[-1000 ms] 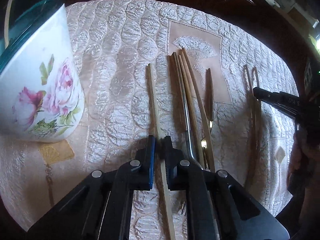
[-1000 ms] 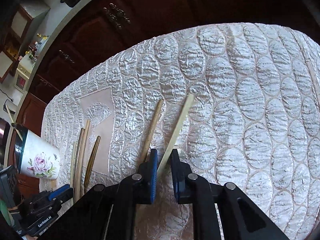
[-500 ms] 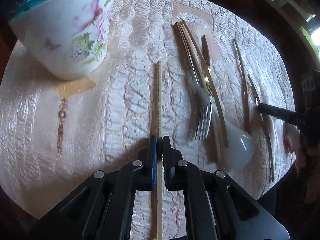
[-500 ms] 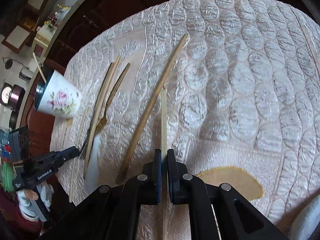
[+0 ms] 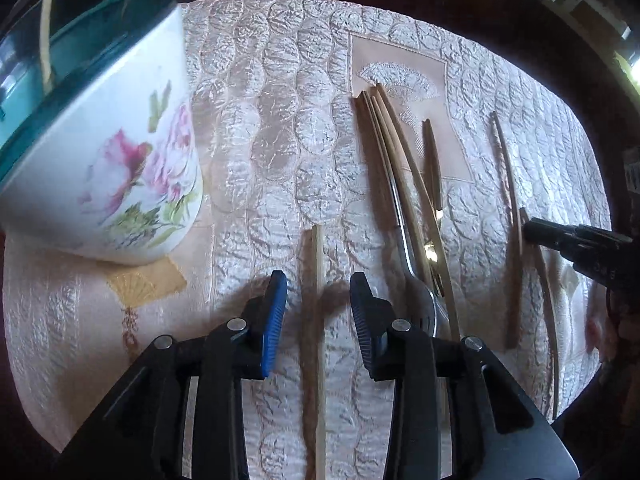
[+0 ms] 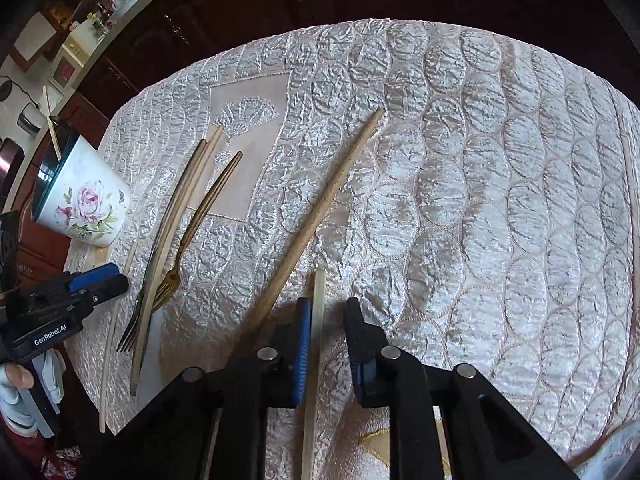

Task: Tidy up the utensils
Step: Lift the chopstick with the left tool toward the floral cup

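Observation:
My left gripper (image 5: pixel 318 300) is open, its jaws apart on either side of a pale chopstick (image 5: pixel 319 344) that lies on the quilted cloth. My right gripper (image 6: pixel 326 320) is open too, around another pale chopstick (image 6: pixel 316 344) lying on the cloth, close to its left jaw. A floral cup (image 5: pixel 100 168) with a teal rim stands at the left, with a stick inside. It also shows in the right wrist view (image 6: pixel 82 196). Forks and wooden utensils (image 5: pixel 404 208) lie in a bunch in the middle.
A long brown wooden stick (image 6: pixel 320 216) lies diagonally left of my right gripper. A gold fork (image 6: pixel 200 220) and a steel fork lie beside the wooden utensils. Two thin sticks (image 5: pixel 514 220) lie at the right. Dark wooden cabinets stand behind the table. The table edge is near.
Both grippers have opened and let go of their chopsticks, which now lie on the cloth. Both views have shifted, with the cup looming closer in the left view.

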`<state>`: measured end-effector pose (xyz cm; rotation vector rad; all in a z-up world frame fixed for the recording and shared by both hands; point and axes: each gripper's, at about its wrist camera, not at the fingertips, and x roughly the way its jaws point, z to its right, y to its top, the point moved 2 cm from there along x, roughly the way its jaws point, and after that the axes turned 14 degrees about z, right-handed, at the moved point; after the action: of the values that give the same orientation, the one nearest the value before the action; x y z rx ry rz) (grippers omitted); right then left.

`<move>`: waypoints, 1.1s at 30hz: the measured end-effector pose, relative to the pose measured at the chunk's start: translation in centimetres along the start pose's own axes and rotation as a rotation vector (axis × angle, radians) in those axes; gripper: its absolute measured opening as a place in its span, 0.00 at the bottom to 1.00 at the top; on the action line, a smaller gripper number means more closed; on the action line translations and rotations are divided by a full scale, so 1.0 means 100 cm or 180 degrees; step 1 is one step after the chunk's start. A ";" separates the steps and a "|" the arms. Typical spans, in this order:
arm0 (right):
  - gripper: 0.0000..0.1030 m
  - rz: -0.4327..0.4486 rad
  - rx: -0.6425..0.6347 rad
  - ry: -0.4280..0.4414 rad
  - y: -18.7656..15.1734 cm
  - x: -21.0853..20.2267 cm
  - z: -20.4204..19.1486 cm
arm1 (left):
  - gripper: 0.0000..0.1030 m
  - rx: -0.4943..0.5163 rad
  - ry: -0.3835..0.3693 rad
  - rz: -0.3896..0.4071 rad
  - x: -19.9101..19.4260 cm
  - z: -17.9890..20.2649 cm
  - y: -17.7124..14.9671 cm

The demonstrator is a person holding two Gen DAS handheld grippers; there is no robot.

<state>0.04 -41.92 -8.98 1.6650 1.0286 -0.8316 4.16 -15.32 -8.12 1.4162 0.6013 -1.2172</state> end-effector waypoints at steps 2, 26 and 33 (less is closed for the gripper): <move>0.06 0.0032 -0.0005 0.0035 0.002 0.002 -0.003 | 0.29 0.0070 0.0012 0.0007 0.005 0.002 0.001; 0.05 0.0939 -0.0464 0.0524 0.034 -0.144 -0.089 | 0.04 -0.0010 -0.0179 0.1062 -0.171 -0.027 0.025; 0.05 0.1089 -0.0635 0.0562 0.039 -0.169 -0.113 | 0.04 -0.0056 -0.0168 0.1265 -0.204 -0.034 0.026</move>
<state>-2.75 -36.00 10.67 1.6990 0.8782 -0.3519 0.65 -7.36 10.80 1.4031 0.2742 -0.9259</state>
